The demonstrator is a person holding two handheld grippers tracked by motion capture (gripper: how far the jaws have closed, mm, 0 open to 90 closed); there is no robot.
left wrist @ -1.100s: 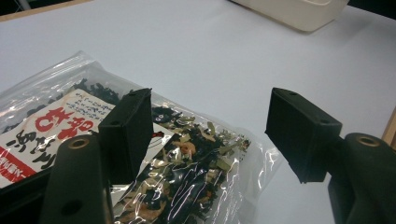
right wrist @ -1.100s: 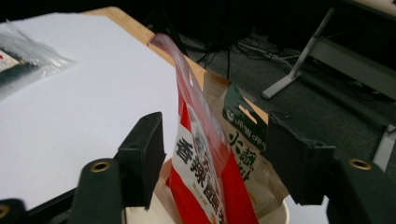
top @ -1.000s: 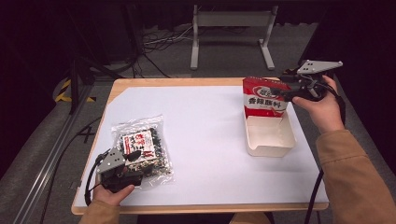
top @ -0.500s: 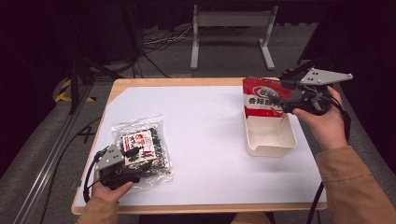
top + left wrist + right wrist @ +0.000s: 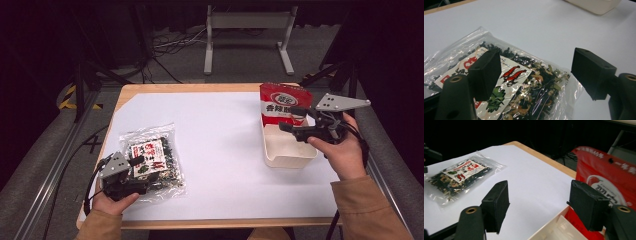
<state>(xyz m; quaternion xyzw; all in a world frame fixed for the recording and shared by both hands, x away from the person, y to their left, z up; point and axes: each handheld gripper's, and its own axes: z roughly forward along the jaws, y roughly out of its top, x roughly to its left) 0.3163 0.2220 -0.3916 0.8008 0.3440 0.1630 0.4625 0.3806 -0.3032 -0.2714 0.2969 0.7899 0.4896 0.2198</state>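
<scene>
Evidently the left gripper (image 5: 134, 167), jaws apart, sits over the clear seaweed bag (image 5: 152, 160) near the tabletop's front-left corner; close on its edge (thin film slips). Right gripper (image 5: 292, 119) hovers, both jaws spread, beside the red pouch (image 5: 280, 102) in the tray (image 5: 290, 160).

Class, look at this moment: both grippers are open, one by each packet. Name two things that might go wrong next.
1. The red packet stands propped at the far end of the cream tray; a nudge from the right gripper might topple it.
2. The clear bag is glossy and loose; the left gripper may slip.
</scene>
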